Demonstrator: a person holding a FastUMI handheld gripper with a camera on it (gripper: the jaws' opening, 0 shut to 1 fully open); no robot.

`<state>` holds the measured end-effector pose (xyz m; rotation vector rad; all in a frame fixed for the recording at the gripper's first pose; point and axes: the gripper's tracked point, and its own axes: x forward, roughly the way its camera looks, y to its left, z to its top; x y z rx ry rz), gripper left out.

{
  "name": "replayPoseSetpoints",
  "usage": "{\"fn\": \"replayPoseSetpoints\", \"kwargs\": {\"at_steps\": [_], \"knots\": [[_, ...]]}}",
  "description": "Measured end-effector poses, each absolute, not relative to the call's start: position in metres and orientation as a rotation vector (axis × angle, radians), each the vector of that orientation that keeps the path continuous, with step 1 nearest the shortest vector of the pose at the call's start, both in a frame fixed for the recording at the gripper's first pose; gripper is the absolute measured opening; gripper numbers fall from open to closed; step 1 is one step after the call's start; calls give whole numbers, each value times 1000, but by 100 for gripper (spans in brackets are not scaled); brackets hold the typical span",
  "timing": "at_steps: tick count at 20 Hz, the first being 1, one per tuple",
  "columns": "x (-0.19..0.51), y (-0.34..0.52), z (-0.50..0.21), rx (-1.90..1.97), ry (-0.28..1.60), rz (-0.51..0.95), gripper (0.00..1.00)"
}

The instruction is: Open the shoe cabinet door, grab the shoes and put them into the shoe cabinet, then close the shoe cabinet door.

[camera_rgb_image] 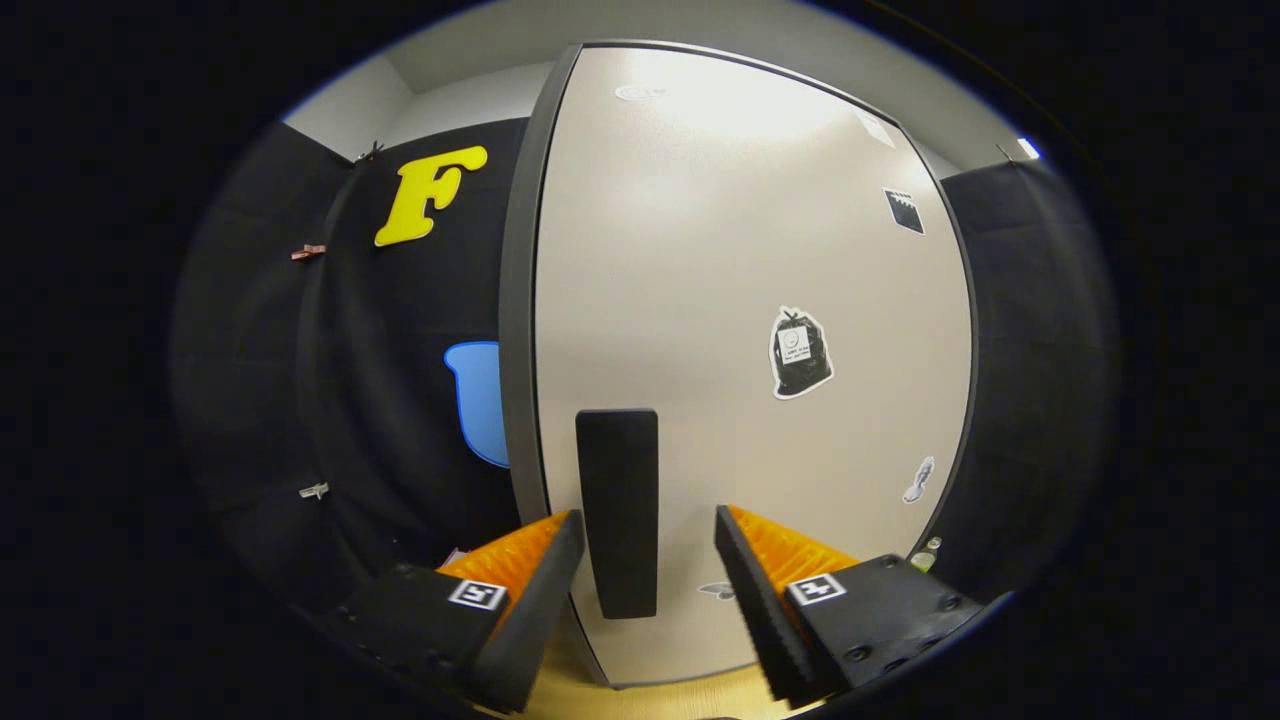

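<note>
Fingers of the gripper (648,560) are held spread apart, with nothing pressed between them. Between them, just ahead, the dark upright handle (617,510) is framed; whether either finger touches it cannot be told, though a gap is seen on both sides.

That handle is fixed near the left edge of the pale cabinet door (740,330), which is seen shut or nearly so, flush with its dark frame edge (515,300). By this showing, the door-opening step is judged to be in hand and not yet done. No shoes are seen.

Several slips are to be feared. If the fingers are closed too early, only the handle's front may be pinched, and the grip may be lost once the pull is begun. If the pull is made straight back instead of along the door's swing, the handle may be twisted out of the fingers. If the gripper is pushed further in, the tips may be driven against the door face.

Stickers (800,352) are stuck on the door to the right of the handle. Black cloth (400,400) hangs beside the door on either side, and a strip of pale floor (640,700) is seen below.
</note>
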<state>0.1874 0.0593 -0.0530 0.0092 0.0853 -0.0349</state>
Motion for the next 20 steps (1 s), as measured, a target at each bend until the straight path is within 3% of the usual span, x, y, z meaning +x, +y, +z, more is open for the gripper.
{"fn": "replayPoseSetpoints", "kwargs": {"at_steps": [2, 8, 10, 12, 15, 16, 20], "knots": [[189, 57, -55, 7, 92, -44, 68], [186, 71, -55, 19, 87, 8, 68], [186, 68, -54, 4, 83, -10, 39], [192, 69, -57, 8, 91, -15, 33], [190, 69, -57, 1, 94, -18, 33], [190, 69, -57, 0, 96, -18, 24], [186, 68, -58, -6, 103, -3, 24]]}}
